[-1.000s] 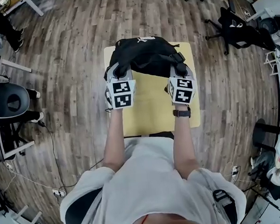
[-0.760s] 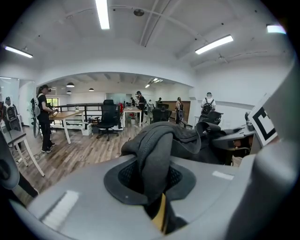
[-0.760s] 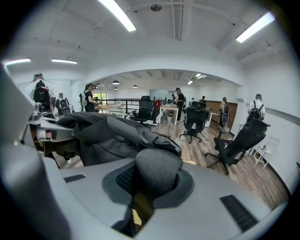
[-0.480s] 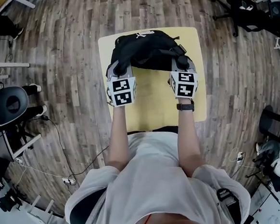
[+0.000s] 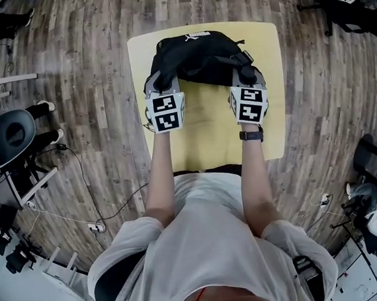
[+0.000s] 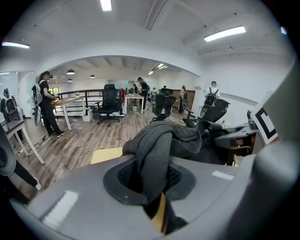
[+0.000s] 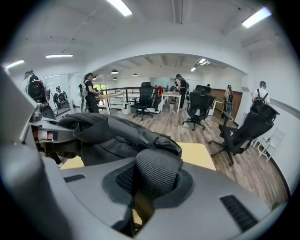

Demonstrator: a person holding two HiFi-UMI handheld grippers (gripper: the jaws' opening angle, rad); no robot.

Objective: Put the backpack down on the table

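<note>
A black backpack [image 5: 197, 55] is over the far half of the yellow table [image 5: 207, 135]; I cannot tell whether it rests on the top. My left gripper [image 5: 162, 85] is shut on its left shoulder strap [image 6: 152, 150], which bulges up between the jaws in the left gripper view. My right gripper [image 5: 246, 77] is shut on the ribbed right strap [image 7: 157, 171]. Both grippers point away from me and downward, side by side at the backpack's near edge. The bag's body [image 7: 108, 133] lies just beyond the jaws.
Wooden floor surrounds the small table. A black office chair [image 5: 12, 136] stands at the left, and cables [image 5: 82, 207] trail on the floor. More chairs [image 5: 342, 1] are at the top right. People [image 6: 47, 103] and desks stand far back in the room.
Both grippers and the backpack have sunk together toward the table top. Their hold on the straps is unchanged.
</note>
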